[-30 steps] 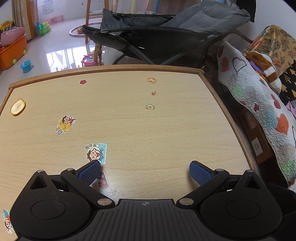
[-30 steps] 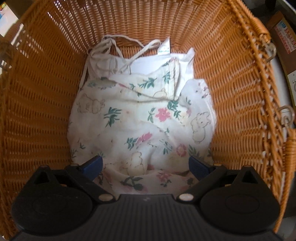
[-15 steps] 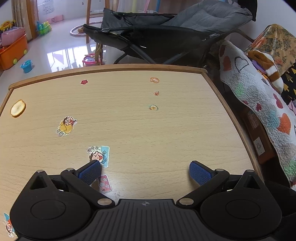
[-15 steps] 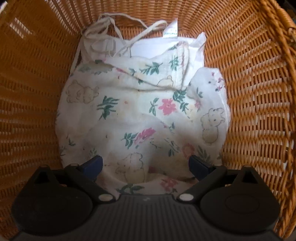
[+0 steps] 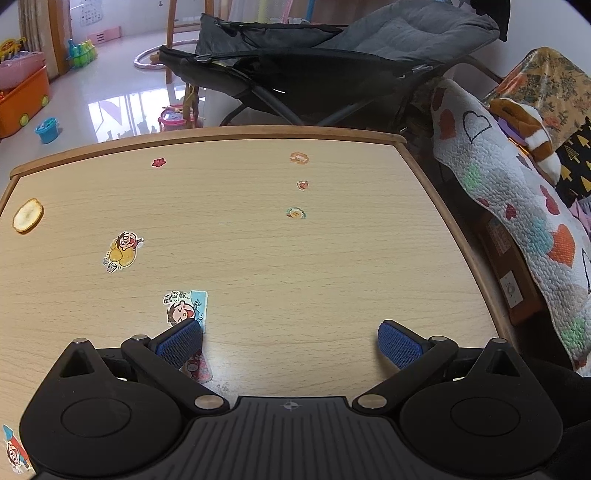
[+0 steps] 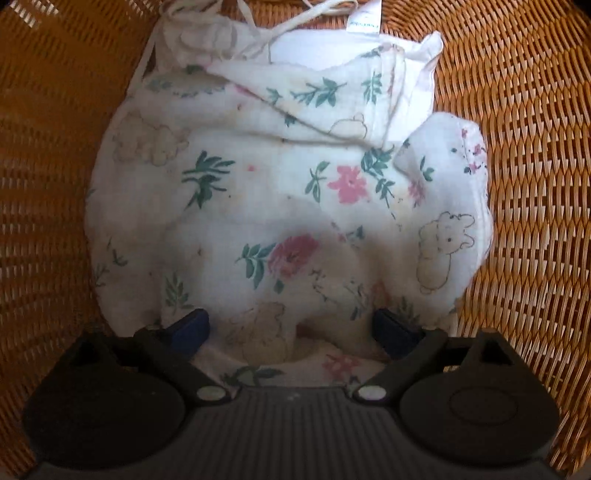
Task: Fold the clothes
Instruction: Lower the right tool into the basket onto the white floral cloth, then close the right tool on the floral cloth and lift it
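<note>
Your right hand-held gripper point(image 6: 291, 325) has dropped deep into the wicker basket point(image 6: 535, 155) over the last second: the floral baby garment point(image 6: 280, 192) now fills the view where a moment ago the basket's walls framed it. Its jaws stand wide apart, the blue pads point(image 6: 192, 326) right at the crumpled cloth's near edge, with a hump of fabric between them; nothing is pinched yet. The garment lies bunched on the basket floor, its ties point(image 6: 258, 22) and label point(image 6: 364, 18) at the far side, ahead of the fingers. That puts you at the pick-up, I'd say; closing comes next. Your left hand-held gripper point(image 5: 291, 341) has barely shifted, hovering spread open and empty above the sticker-dotted desk point(image 5: 332, 258), which is free ahead of it for laying the garment out.
</note>
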Available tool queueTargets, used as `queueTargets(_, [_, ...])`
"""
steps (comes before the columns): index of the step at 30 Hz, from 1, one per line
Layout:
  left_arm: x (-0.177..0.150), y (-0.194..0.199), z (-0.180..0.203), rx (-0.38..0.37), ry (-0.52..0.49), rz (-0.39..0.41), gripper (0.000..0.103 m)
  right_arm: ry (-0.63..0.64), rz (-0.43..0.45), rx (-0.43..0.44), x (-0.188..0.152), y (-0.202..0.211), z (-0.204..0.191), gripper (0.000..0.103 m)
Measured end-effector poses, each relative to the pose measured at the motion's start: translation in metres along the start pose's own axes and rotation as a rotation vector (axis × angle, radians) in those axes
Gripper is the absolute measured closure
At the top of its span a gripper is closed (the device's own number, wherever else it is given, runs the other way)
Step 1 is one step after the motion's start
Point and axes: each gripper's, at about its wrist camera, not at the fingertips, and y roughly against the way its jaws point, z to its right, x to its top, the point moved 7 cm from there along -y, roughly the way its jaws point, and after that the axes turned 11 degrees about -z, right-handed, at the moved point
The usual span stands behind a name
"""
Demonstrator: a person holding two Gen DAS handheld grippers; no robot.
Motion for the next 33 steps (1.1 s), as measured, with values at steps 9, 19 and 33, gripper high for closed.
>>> queueTargets(9, [-0.001, 0.000, 0.002, 0.007, -0.019, -0.001, 0.000, 0.032, -0.011, -0.029, -0.002, -0.001, -0.004, 0.047])
queueTargets(19, [-0.003, 0.008, -0.006, -0.001, 0.013, 0.008, 0.000, -0.047, 0.001, 0.036, -0.014, 0.023, 0.012, 0.080])
queueTargets(33, [-0.006, 0.050, -0.013, -0.016, 0.061, 0.065, 0.000, -0.031, 0.140, 0.072, -0.048, 0.111, 0.012, 0.085])
